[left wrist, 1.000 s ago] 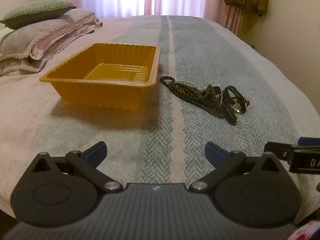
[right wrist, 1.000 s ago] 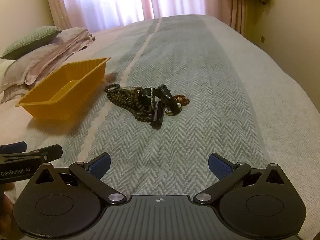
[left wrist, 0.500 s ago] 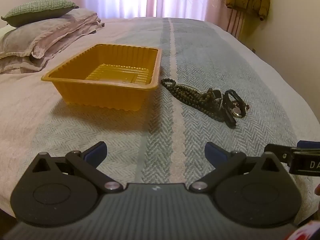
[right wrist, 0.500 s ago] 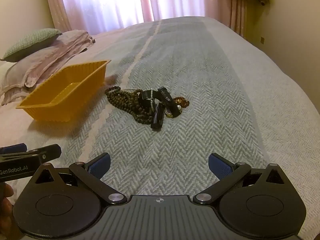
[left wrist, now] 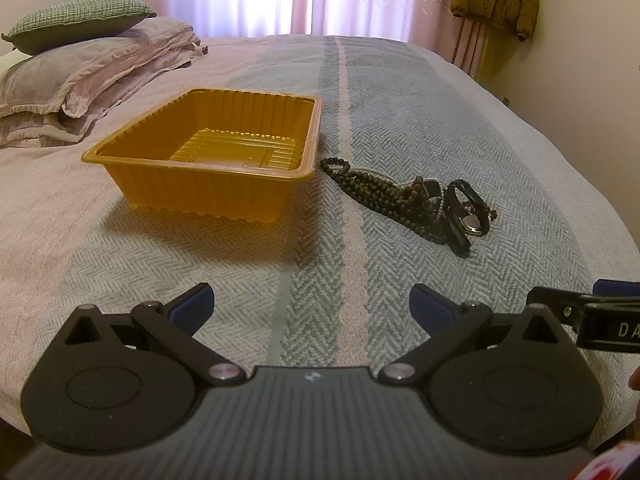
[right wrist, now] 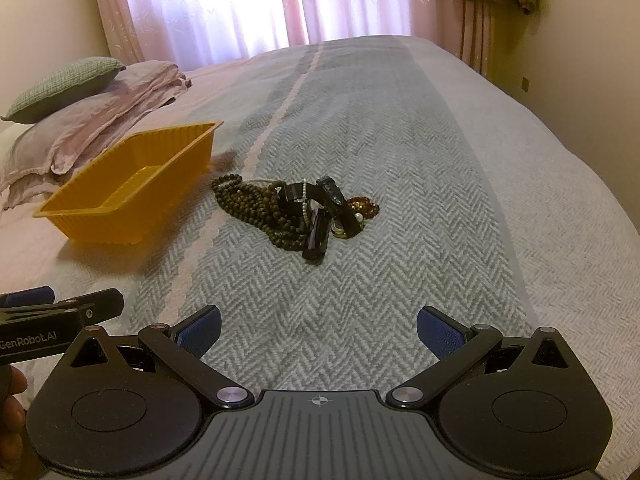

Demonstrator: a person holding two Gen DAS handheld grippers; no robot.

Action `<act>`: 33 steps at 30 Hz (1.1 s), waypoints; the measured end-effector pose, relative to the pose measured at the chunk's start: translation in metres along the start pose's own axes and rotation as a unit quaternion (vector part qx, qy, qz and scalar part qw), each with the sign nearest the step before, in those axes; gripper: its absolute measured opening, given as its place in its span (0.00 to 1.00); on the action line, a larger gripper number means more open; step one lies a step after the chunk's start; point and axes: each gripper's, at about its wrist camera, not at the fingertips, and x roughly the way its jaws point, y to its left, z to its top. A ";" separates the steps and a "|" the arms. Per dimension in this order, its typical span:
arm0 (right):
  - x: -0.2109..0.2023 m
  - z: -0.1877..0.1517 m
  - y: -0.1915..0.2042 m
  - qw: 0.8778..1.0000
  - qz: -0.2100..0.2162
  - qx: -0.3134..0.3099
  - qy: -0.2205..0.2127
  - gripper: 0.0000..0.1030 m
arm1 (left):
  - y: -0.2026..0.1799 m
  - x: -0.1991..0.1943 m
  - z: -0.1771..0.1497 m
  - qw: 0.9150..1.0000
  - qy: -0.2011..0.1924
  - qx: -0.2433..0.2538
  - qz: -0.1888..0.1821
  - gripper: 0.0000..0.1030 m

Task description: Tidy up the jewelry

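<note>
Underneath, herringbone bedspread [right wrist: 400, 160]; behind, pink curtains [right wrist: 224, 4].

Orange ribbed tray [left wrist: 208, 184]; dark brown beads [right wrist: 256, 204]; grey herringbone bedspread [right wrist: 400, 160], pink stripe; blue-padded fingers [right wrist: 440, 334].

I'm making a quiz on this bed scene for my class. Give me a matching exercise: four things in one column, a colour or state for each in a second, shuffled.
Things:
1. tray
2. beaded necklace
3. top pillow
4. right claw

States:
a. green checked
b. open, holding nothing
c. orange, empty
d. dark brown, heaped with a watch

Pairs: 1-c, 2-d, 3-a, 4-b
</note>
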 end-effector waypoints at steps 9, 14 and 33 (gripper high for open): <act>-0.002 0.000 0.000 1.000 -0.003 -0.001 -0.001 1.00 | -0.001 0.000 0.000 1.000 0.000 0.001 -0.006 1.00; -0.002 0.000 0.000 1.000 -0.002 -0.001 -0.002 1.00 | -0.001 0.000 0.000 1.000 0.000 0.000 -0.004 1.00; -0.003 0.002 0.001 1.000 -0.002 -0.002 -0.004 1.00 | -0.001 0.000 0.000 1.000 -0.001 0.000 -0.006 1.00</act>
